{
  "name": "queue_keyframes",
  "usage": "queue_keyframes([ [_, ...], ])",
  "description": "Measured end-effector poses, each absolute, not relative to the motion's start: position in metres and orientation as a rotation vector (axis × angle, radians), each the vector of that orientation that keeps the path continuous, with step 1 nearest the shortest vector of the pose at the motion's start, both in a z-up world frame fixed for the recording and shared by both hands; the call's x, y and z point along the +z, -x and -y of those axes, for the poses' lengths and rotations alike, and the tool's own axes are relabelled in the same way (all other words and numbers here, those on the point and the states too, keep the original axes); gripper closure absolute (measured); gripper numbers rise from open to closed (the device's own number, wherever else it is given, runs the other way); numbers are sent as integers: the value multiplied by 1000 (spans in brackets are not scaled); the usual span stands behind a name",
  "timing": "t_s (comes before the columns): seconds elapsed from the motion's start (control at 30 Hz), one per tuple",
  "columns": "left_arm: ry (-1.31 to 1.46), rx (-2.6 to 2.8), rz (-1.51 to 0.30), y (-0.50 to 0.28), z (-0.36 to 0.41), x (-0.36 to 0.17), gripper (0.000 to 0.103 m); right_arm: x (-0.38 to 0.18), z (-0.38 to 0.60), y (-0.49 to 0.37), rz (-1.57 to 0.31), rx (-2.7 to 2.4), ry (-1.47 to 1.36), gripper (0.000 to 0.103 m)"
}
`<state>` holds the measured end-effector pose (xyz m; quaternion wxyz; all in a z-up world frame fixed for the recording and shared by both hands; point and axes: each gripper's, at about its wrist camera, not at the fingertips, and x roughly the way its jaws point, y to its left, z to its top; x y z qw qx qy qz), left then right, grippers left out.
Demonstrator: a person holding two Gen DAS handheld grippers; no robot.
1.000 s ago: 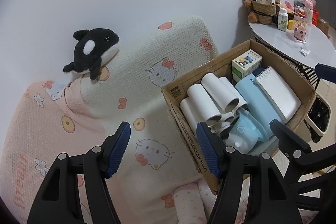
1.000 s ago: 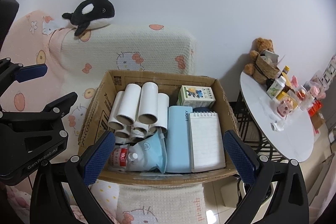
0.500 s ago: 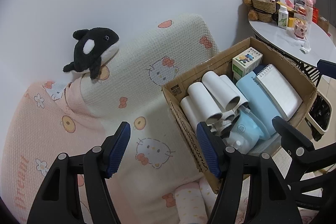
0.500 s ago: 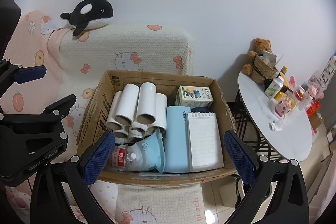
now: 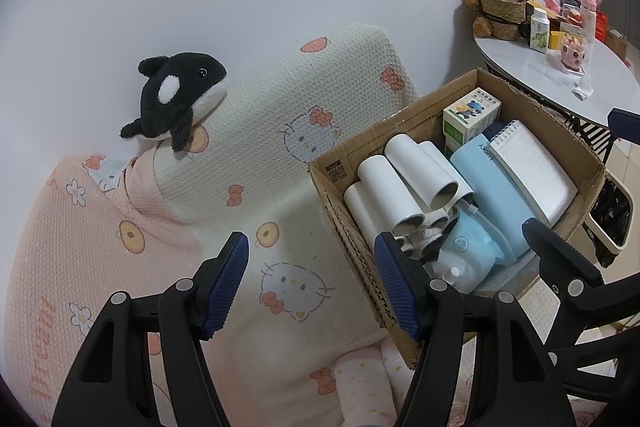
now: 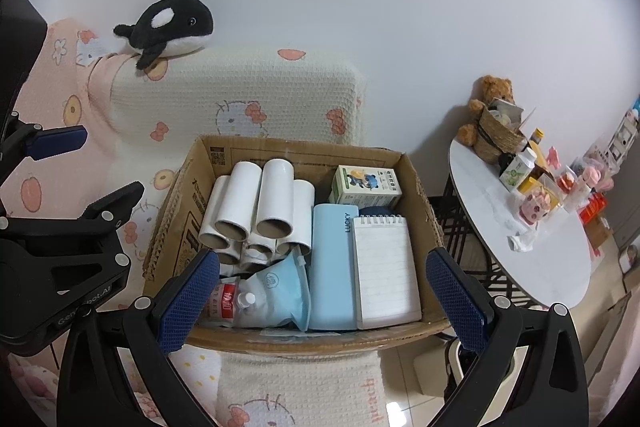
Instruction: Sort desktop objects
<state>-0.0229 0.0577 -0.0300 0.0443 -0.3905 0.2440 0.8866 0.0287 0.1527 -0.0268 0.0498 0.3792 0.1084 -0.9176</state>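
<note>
Moved: barely anything, cardboard box [image 6: 296, 337] slid slightly.
Grippers: left gripper [image 5: 312, 285], right gripper [image 6: 322, 301] both gaped apart, empty.
Tip: probably drop squarely onto notepad [image 6: 386, 271].

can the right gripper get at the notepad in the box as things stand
Probably yes. The right gripper is open and empty, hovering over the open-topped box. The notepad lies on top at the right, nothing covering it, though it sits flat against the blue case.

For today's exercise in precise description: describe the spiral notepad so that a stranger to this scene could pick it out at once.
Find the open cardboard box on the Hello Kitty blanket. At its right side, beside the pale blue LUCKY case, lies the spiral notepad. It alone is flat, white and lined, with wire coils along its top edge.
</note>
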Motion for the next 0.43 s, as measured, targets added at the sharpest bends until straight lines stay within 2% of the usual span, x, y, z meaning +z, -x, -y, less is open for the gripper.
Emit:
queue_keyframes([
  [0.43,1201,2704,-776,24,-60,-33,34,-30,-153,-26,-340,-2787,-1176,1],
])
